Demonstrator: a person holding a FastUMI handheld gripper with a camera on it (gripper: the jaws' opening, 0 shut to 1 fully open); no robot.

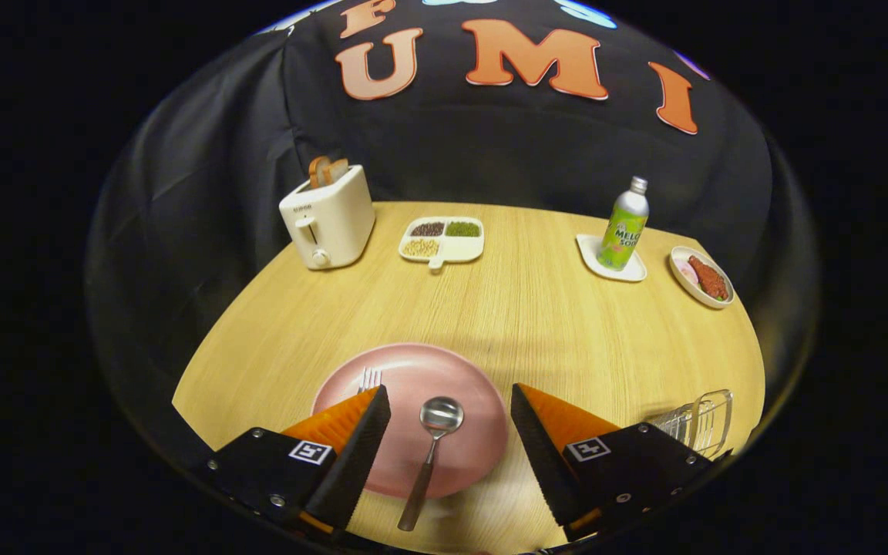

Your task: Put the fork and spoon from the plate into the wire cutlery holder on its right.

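Hand-held gripper (450, 401) is spread wide open at the bottom of the frame, grabbing nothing, with both fingers hanging over the pink plate (413, 370). Spoon (430, 455) sits right in the gap between the fingers, bowl pointing up the frame and resting on the plate, handle running down past the plate's near rim onto the bench (521, 308). Neither finger touches it. Fork (369, 378) is on the plate's left side, and you only get the tines poking out just above the left fingertip; the rest is hidden behind that finger.

Wire cutlery holder (702, 420) is at the lower right of the frame, just past the right finger, partly covered by the gripper body, so I can't really tell how it stands.

Further back on the wood bench: a cream toaster (328, 220) with bread slices sticking out at upper left, a white divided tray (444, 239) with beans or grains in the upper middle, then a green soda bottle (623, 227) standing upright on a small white dish (612, 262), and a little oval dish of food (702, 277) at the far right.
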